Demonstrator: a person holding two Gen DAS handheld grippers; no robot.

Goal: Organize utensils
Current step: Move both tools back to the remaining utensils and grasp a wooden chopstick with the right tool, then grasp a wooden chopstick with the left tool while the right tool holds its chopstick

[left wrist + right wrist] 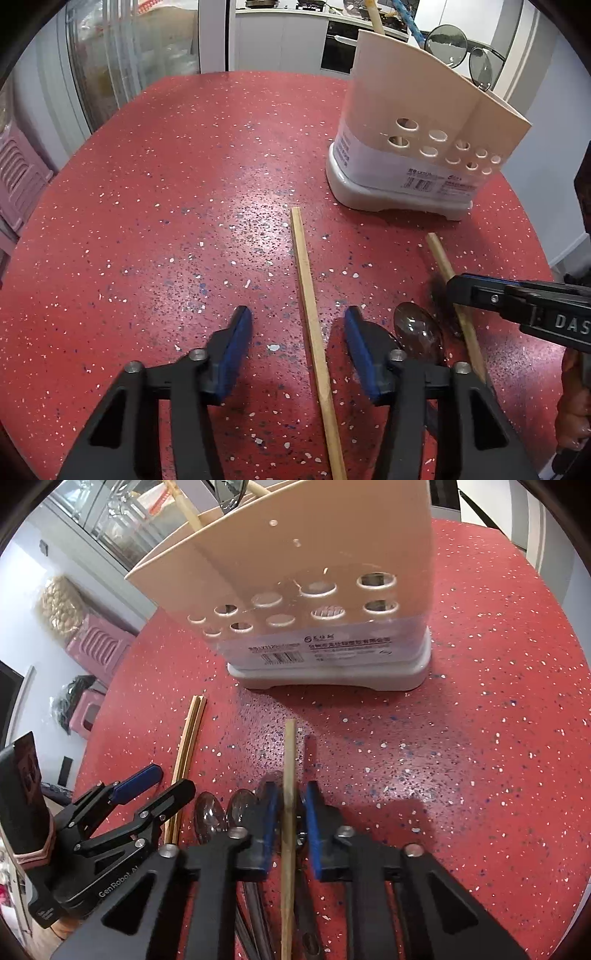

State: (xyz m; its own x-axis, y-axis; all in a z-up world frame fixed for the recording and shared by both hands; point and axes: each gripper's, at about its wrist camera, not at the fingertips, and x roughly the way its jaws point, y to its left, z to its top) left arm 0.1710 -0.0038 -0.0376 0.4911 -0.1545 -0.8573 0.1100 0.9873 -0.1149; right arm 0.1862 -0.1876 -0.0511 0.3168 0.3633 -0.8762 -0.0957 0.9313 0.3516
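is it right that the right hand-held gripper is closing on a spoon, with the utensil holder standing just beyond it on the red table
Not a spoon. In the right wrist view, the right hand-held gripper has a wooden chopstick between its pads; the spoons lie beside it. The utensil holder does stand beyond it on the red table.

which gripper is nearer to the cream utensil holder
Right, though only slightly. The right gripper sits straight in front of the cream utensil holder, closed on a chopstick. The left gripper is further to the left of it, fingers astride another chopstick on the red table.
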